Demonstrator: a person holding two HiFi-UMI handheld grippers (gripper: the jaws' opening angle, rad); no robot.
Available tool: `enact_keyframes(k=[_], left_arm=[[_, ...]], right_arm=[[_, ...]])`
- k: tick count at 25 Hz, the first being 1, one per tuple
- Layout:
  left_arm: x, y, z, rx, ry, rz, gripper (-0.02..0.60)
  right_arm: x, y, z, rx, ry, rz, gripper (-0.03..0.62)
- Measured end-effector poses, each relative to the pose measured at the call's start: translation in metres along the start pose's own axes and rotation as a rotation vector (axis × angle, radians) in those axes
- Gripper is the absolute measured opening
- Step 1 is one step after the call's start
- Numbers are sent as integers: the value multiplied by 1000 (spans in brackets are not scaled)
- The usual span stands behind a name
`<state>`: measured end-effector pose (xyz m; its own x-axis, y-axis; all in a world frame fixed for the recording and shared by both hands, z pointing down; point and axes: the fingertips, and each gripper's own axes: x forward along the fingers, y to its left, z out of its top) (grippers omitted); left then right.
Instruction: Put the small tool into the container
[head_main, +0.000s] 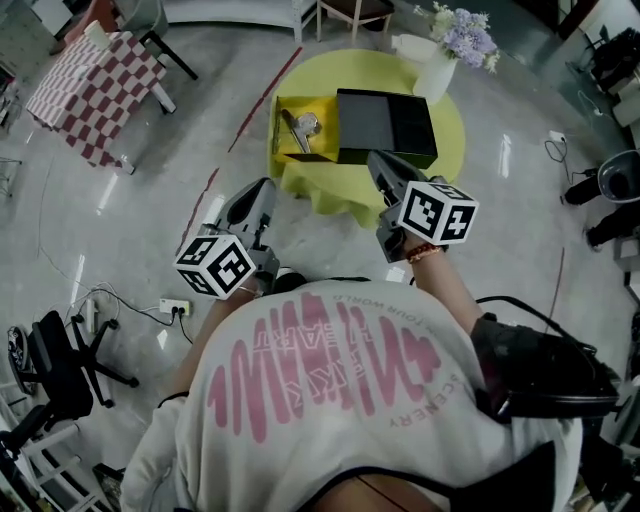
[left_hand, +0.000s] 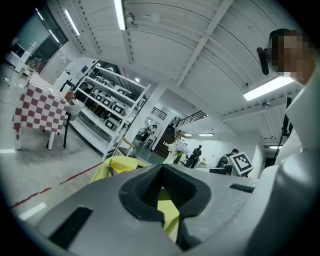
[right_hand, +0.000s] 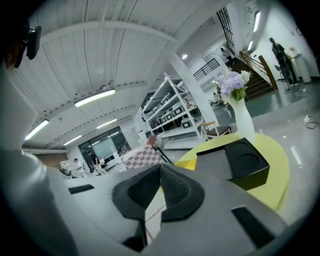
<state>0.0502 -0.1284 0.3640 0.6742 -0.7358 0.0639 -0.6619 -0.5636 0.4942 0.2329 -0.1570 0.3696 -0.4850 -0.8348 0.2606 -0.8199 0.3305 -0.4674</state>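
On the round yellow table stands an open yellow box, and a small silver tool lies inside it. A black box sits right beside it and shows again in the right gripper view. My left gripper hovers short of the table's near edge, its jaws shut and empty. My right gripper reaches over the near edge by the black box, with its jaws shut on nothing. Neither touches the tool.
A white vase of lilac flowers stands at the table's far side. A checked-cloth table and chair are at the far left. An office chair and a power strip with cables lie on the floor to the left.
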Motion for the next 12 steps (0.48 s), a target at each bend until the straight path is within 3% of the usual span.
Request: enact_keyframes(k=[12], left_arm=[[-49,-51,-54,-24,-2,78,8]], right_arm=[[-63,-3,-46,-20,85,40,6]])
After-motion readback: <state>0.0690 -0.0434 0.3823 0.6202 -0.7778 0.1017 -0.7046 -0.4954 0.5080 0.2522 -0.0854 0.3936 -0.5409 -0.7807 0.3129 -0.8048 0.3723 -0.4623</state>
